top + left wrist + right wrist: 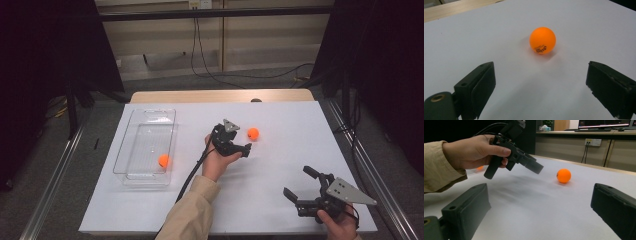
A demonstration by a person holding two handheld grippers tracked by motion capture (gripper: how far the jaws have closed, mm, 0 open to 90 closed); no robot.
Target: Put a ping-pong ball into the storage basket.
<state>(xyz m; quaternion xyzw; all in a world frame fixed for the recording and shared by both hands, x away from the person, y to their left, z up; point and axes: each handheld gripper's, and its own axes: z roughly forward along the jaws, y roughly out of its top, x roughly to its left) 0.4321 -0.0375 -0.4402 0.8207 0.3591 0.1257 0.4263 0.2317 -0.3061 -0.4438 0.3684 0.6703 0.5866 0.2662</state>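
Spread, empty fingers of the left gripper [539, 85] face an orange ball [542, 40] bearing small unreadable print.

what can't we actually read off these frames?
- Print on the orange ball: left gripper view, too small and blurred to read.
- Second ball in the clear bin: right gripper view, mostly hidden behind the person's hand.
- Left gripper jaw gap: high view, too small; left gripper view shows the jaws open.
- Right gripper body: high view, partly covered by its grey plate.
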